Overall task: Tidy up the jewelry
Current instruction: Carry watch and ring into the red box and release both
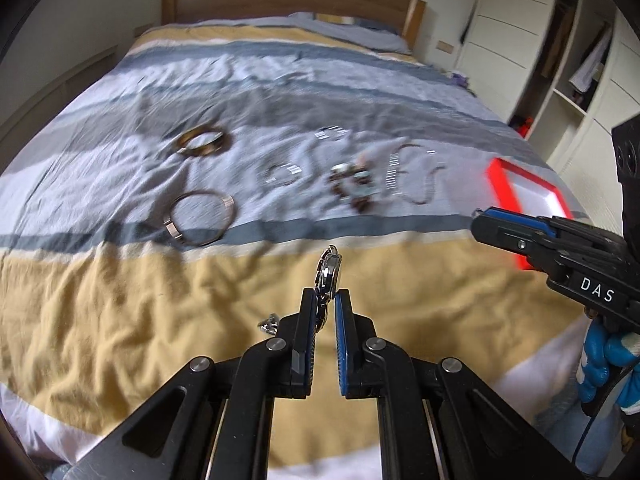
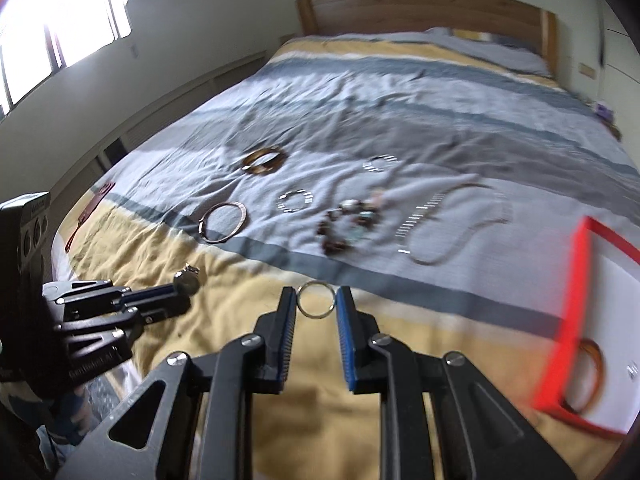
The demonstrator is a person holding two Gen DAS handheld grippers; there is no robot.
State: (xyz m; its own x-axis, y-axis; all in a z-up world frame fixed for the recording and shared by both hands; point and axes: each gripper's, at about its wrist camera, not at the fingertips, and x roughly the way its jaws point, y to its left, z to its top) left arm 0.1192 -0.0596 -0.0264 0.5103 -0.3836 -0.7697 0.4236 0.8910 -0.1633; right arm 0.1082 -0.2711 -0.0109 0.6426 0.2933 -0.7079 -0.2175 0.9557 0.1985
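Left gripper (image 1: 325, 296): fingers nearly closed, clamping a watch (image 1: 329, 270) above the bed (image 1: 120, 300). Right gripper (image 2: 316, 300): fingers narrowly parted, pinching a silver ring (image 2: 316, 300). Red box (image 2: 560, 344) lies just right; bare yellow bedding between grippers.

Bedroom with pale walls. Wide bed (image 1: 280, 92) under a rumpled cover striped in grey, white and mustard, with a wooden headboard (image 1: 288, 0) at twelve o'clock. White wardrobe (image 1: 516, 32) with open shelves at two o'clock in the left view. Bright window (image 2: 60, 8) at ten o'clock in the right view, pouring in daylight.
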